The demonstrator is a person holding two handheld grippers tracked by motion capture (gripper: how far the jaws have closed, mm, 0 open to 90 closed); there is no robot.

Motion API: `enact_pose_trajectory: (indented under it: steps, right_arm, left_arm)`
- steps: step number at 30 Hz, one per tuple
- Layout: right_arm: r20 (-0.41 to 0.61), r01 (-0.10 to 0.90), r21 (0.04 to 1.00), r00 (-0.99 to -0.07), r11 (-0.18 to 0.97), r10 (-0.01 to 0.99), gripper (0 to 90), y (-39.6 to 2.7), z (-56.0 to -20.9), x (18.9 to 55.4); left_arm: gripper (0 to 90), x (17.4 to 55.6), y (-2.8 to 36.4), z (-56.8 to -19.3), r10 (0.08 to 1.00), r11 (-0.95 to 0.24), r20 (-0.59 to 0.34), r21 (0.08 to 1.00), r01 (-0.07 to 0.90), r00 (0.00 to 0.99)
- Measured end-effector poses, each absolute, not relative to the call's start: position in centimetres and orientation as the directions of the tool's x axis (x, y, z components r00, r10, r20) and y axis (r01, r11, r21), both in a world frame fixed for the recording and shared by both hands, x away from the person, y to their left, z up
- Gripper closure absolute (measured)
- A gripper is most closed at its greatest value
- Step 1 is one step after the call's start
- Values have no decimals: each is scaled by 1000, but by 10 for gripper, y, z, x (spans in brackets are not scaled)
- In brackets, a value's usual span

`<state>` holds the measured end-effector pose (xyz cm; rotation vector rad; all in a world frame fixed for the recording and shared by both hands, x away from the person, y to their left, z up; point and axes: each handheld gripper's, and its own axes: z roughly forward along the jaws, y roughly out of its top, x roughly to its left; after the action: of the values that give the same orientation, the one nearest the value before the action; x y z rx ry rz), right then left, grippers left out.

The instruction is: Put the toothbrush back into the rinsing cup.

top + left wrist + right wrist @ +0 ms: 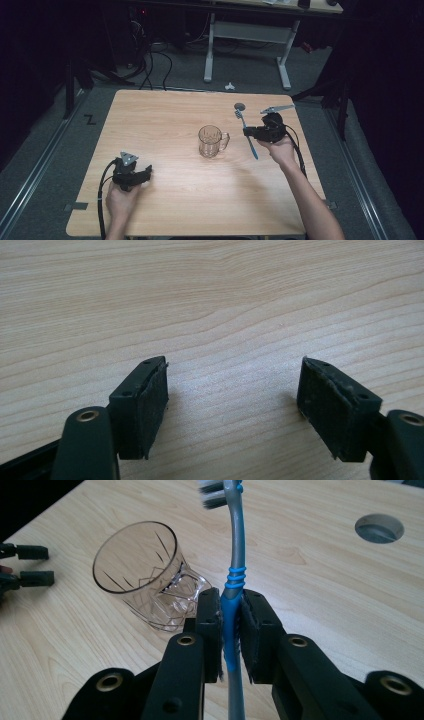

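On the light wooden table [165,125], near centre, stands a clear glass mug [212,141], upright, handle toward the person's right. From the right gripper view the mug [145,577] shows cut facets and looks empty.

Right tool [248,132]: held in the right hand [280,148] above the table, to the right of the mug and apart from it. Jaws closed narrow on a toothbrush [247,134], clamped on the blue part of its handle. In the right gripper view the toothbrush [234,575] runs up between the two black jaws of the tool [231,630]; grey neck above blue ribbed bands, bristle head at the top edge of the frame. From above, the bristle end points toward the far side of the table and the blue tail toward the person. Whether the tail touches the table: cannot tell.

Round cable hole [240,106] in the tabletop just beyond the brush head; also seen from the right tool [379,528].

Left tool [148,172]: held in the left hand [121,197] low over the near-left part of the table, well apart from the mug. Left gripper view: jaws spread wide, bare wood grain between the pads [155,400], nothing held.

Grey floor beyond the table, with a white-legged desk frame [245,45] and dark cables [150,65].
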<state>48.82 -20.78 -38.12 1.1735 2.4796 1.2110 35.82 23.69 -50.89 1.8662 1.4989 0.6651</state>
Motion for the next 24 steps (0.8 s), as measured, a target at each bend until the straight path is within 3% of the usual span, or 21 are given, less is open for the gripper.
enact_pose_trajectory:
  steps: [24]
  right_arm:
    - [244,475,852,-733,220,636,797,-200,-364,474]
  left_arm:
    - [291,358,237,-509,976,-138,-9,748,649,218]
